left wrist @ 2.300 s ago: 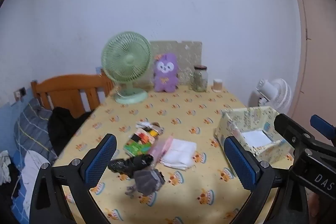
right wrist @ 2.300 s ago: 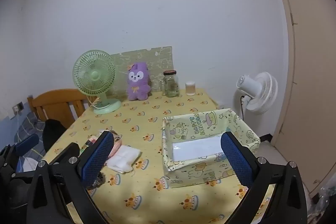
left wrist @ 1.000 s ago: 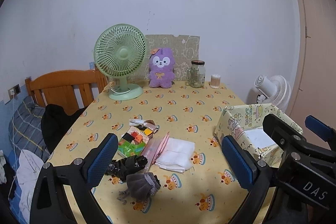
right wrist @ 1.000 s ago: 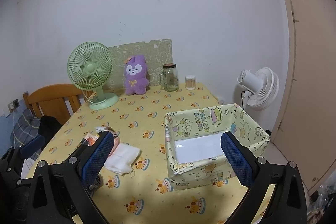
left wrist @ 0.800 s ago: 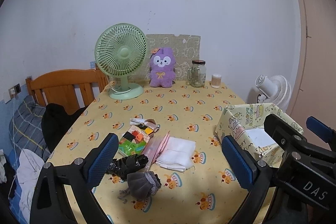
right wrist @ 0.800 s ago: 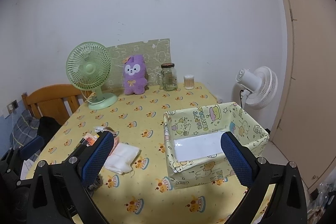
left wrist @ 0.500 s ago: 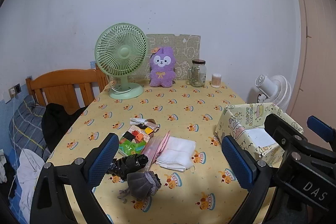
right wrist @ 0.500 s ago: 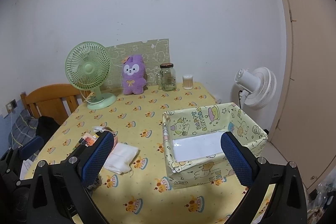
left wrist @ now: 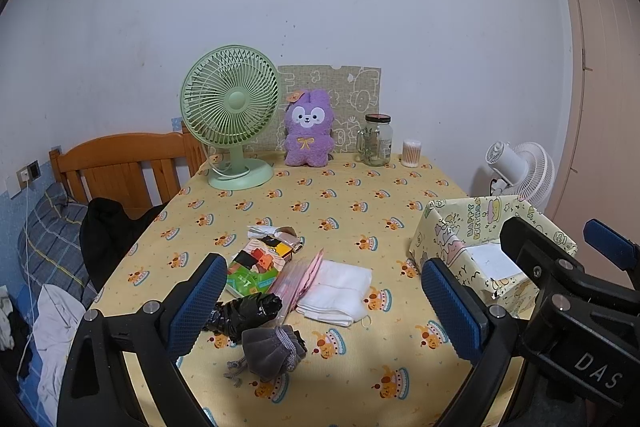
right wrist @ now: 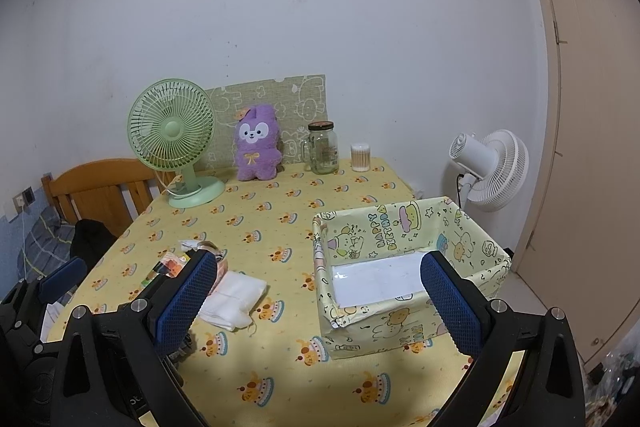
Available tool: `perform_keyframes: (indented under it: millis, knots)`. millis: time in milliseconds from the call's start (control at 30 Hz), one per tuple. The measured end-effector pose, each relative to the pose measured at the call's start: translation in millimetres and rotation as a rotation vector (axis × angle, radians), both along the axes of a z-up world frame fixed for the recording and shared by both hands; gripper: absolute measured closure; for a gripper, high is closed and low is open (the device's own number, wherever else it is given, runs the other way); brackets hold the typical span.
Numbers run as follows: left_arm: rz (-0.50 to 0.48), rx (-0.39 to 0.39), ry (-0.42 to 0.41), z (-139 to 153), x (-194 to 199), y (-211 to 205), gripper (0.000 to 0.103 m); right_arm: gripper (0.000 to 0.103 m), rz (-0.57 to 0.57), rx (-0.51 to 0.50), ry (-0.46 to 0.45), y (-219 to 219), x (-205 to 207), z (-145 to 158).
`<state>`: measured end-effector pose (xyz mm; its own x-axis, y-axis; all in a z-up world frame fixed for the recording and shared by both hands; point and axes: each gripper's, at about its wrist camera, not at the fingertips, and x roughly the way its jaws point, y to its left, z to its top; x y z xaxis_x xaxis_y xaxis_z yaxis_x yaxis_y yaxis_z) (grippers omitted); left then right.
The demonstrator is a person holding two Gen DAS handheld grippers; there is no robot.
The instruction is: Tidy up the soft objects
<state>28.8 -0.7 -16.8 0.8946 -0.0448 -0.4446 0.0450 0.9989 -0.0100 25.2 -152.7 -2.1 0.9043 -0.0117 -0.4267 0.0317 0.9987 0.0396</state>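
Note:
A pile of soft things lies on the yellow tablecloth: a grey drawstring pouch (left wrist: 272, 349), a black rolled bag (left wrist: 244, 311), a folded white cloth (left wrist: 336, 291), a pink packet (left wrist: 298, 277) and a colourful packet (left wrist: 258, 263). The white cloth also shows in the right wrist view (right wrist: 234, 297). A yellow patterned box (right wrist: 404, 271) stands open at the right, with a white sheet on its floor. My left gripper (left wrist: 320, 311) is open above the pile. My right gripper (right wrist: 316, 307) is open, near the box's left wall. Both are empty.
At the table's back stand a green fan (left wrist: 230, 115), a purple plush (left wrist: 308, 133), a glass jar (left wrist: 376, 141) and a cotton swab tub (left wrist: 411, 153). A wooden chair (left wrist: 120, 163) with dark clothes is at the left. A white floor fan (right wrist: 490, 165) stands right.
Both grippers have risen and drawn back slightly, and the view has levelled. Nothing on the table has moved. Both stay open.

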Motion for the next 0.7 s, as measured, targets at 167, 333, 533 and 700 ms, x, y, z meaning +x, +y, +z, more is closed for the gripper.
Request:
perform_keyframes:
  millis: [167, 333, 533, 700]
  knots:
    - [0.000, 0.000, 0.000, -0.3, 0.2, -0.1, 0.005, 0.000, 0.000, 0.000, 0.001, -0.3, -0.2, -0.2]
    - [-0.002, -0.001, 0.001, -0.4, 0.1, -0.1, 0.005, 0.000, 0.001, 0.000, 0.002, 0.4, -1.1, -0.5]
    - [0.002, 0.000, 0.001, -0.6, -0.5, -0.6, 0.005, 0.000, 0.001, 0.001, 0.001, 0.7, -1.9, -0.6]
    - [0.007, 0.003, 0.004, -0.6, -2.0, -1.2, 0.005, 0.000, 0.001, -0.002, 0.004, 2.1, -2.4, -1.3]
